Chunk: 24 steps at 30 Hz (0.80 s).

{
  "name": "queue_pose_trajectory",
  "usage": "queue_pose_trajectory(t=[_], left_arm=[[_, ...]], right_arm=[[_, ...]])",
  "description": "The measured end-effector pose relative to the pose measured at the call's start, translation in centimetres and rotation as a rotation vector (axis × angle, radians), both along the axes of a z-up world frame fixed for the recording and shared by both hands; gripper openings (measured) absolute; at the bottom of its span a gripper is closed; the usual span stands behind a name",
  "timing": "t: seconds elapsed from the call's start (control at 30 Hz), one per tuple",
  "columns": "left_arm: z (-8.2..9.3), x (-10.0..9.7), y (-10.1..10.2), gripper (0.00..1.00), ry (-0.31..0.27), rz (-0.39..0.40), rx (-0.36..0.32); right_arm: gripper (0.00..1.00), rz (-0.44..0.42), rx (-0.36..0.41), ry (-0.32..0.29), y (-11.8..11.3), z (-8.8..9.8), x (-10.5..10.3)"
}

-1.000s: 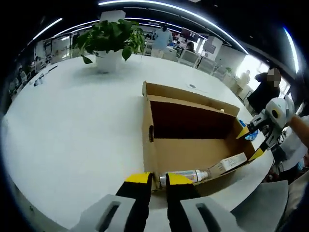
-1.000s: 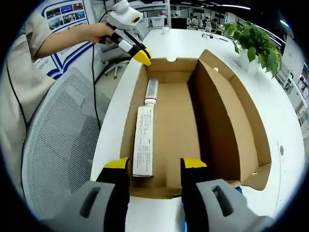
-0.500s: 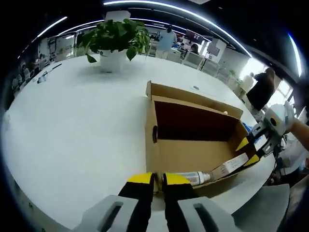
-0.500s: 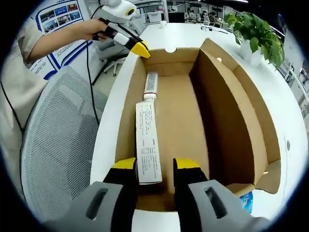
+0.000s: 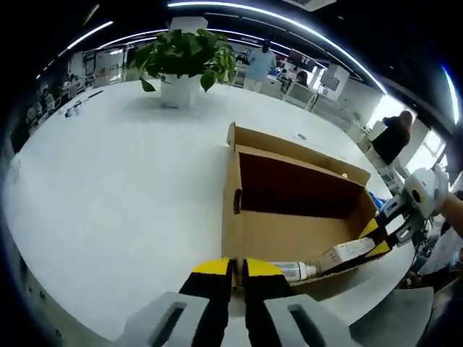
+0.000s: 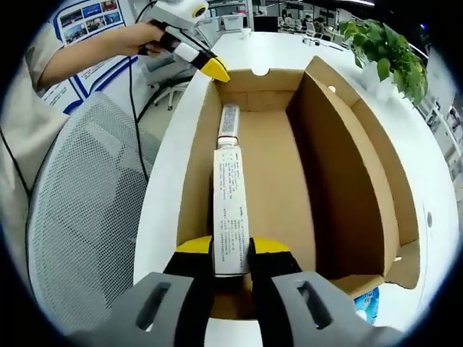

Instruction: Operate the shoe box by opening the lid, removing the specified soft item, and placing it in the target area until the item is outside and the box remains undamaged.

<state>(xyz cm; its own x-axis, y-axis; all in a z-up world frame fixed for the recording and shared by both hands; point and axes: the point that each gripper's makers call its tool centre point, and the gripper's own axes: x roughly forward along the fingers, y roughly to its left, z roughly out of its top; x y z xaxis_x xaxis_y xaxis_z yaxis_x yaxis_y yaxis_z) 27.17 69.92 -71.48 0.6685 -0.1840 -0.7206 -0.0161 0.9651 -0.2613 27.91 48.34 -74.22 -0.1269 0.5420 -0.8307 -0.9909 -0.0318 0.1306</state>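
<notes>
The open cardboard shoe box (image 5: 289, 233) lies on the white table, its lid (image 6: 362, 144) folded back along one long side. A long white soft tube (image 6: 231, 195) lies along the box floor by the near wall. My right gripper (image 6: 231, 249) is shut on the tube's flat end. From the left gripper view the tube (image 5: 340, 253) shows with the right gripper (image 5: 376, 237) clamped on it. My left gripper (image 5: 237, 269) is shut on the box's end wall at the corner. It appears in the right gripper view as the left gripper (image 6: 212, 70) at the far corner.
A potted plant (image 5: 184, 61) stands far back on the table (image 5: 108, 188). A grey mesh chair (image 6: 79, 217) sits close to the table edge beside the box. A small blue item (image 6: 369, 300) lies outside the box's corner. People stand in the background (image 5: 394, 137).
My right gripper's jaws have narrowed from open and shut on the tube's flat end. My left gripper's jaws drew tighter on the box's end wall.
</notes>
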Motion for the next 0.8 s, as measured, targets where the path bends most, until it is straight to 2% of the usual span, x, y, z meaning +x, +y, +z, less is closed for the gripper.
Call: queue_pose_trajectory(t=[0.1,0.4,0.8], left_arm=[[0.0,0.0,0.0,0.04,0.002,0.001,0.004],[0.0,0.0,0.0,0.04,0.004,0.009,0.005],[-0.1,0.1,0.1,0.04,0.009,0.007,0.018]], right_arm=[[0.16,-0.025,0.004,0.010,0.2,0.4,0.1],[0.15,-0.050,0.028,-0.011,0.3,1.7,0.4],[0.15,-0.093,0.080,-0.030,-0.1,5.0,1.4]])
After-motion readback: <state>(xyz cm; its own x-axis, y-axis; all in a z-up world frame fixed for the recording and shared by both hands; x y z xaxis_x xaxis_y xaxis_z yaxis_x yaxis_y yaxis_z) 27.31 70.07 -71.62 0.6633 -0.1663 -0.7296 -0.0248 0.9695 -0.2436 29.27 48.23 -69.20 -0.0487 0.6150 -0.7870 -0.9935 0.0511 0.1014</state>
